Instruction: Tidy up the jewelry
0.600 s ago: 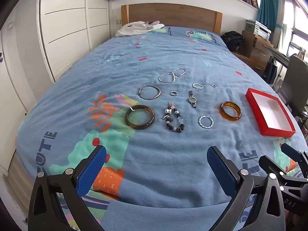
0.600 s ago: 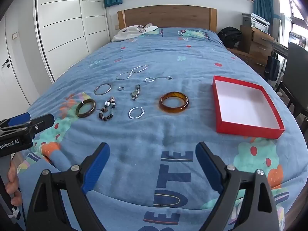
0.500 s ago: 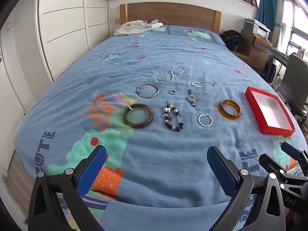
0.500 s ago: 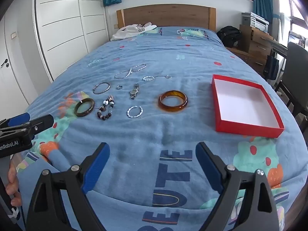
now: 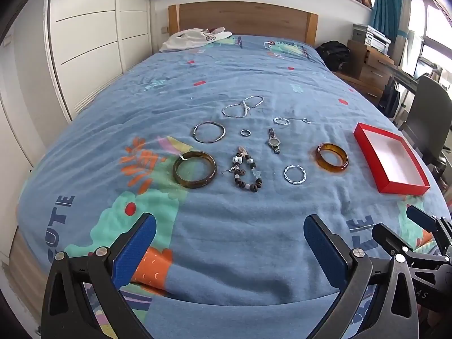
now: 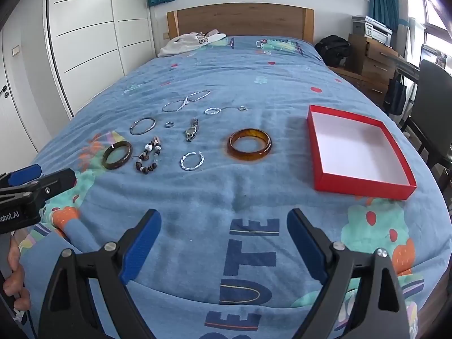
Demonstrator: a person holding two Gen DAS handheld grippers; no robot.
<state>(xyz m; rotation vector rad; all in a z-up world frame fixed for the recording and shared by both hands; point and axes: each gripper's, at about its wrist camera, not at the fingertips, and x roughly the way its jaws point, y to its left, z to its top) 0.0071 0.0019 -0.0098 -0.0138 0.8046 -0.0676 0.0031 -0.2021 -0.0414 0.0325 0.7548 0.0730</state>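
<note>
Jaws on both grippers are spread wide, nothing between the blue pads. Left gripper (image 5: pixel 228 234) and right gripper (image 6: pixel 223 231) are held above the near end of the bed, both tilted down toward the blue patterned bedspread (image 6: pixel 254 65). No jewelry is touched.

Jewelry is laid out mid-bed, each piece apart from the others:
- dark brown bangle (image 5: pixel 194 173) at the left
- beaded bracelet (image 5: pixel 245 173) just beside it, to its right
- twisted silver hoop (image 5: pixel 295 174) further right
- amber bangle (image 6: pixel 249 144) nearest the box, but apart from it
- thin silver bangle (image 5: pixel 209 132), small ring (image 5: pixel 245 132) and wristwatch (image 5: pixel 274 141) in the row behind
- silver chain (image 5: pixel 243 106) looped in a figure eight, furthest back
- a second small twisted hoop (image 5: pixel 281 120) with a thin chain trailing right

Red box (image 6: pixel 356 152) is seen open on the right side of the bed, white inside, with nothing in it.

A white garment (image 6: pixel 192 41) is seen at the wooden headboard (image 6: pixel 240 19). Fingers of the hand (image 6: pixel 14 276) on the left gripper's handle are visible at the right wrist view's left edge.
</note>
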